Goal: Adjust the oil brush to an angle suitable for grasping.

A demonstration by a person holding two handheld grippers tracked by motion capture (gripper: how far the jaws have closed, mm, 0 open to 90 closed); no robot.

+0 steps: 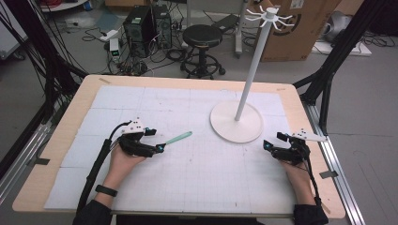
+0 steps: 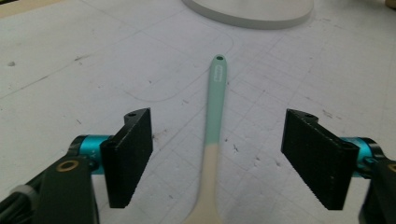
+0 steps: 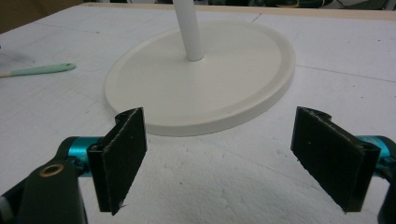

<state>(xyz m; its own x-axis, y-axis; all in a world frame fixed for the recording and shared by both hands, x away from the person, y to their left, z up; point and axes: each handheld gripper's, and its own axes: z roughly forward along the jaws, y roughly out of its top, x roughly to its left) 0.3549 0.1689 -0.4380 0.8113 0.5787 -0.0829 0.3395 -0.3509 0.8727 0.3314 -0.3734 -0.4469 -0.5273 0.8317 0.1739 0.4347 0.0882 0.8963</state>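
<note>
Left gripper [image 2: 217, 158] sits low over the surface [image 1: 187, 187], jaws apart and straddling the mint-and-cream utensil [image 2: 214, 135], which lies flat at left of the white stand [image 1: 236, 122]. Right gripper [image 3: 233, 158] rests near the stand's base, jaws apart, empty. Judgement: nothing is grasped yet; any hanging remains undone.

Even overhead light, soft shadows, slight blur
</note>
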